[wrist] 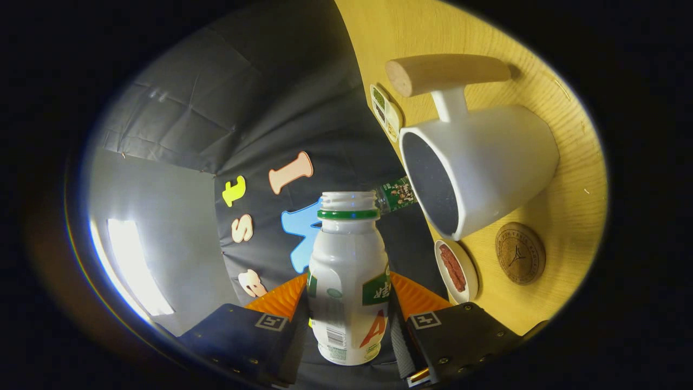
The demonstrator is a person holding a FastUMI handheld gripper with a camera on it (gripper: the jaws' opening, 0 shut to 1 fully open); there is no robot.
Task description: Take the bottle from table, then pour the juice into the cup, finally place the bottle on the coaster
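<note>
My gripper (349,303) is shut on a small white bottle (349,281) with a green neck ring and an open mouth; both fingers press on its sides. The whole view is rolled, so the wooden table (568,179) stands to the right of the bottle. A white cup (487,162) with a wooden handle (444,73) sits on the table beyond the fingers, its dark opening facing the bottle's mouth and a little to its right. A round wooden coaster (520,253) lies on the table beside the cup.
A small white dish (456,271) with something red in it sits at the table's edge near the right finger. Another green-labelled bottle (397,196) shows behind the cup's rim. A small packet (385,112) lies by the cup. Black cloth wall fills the background.
</note>
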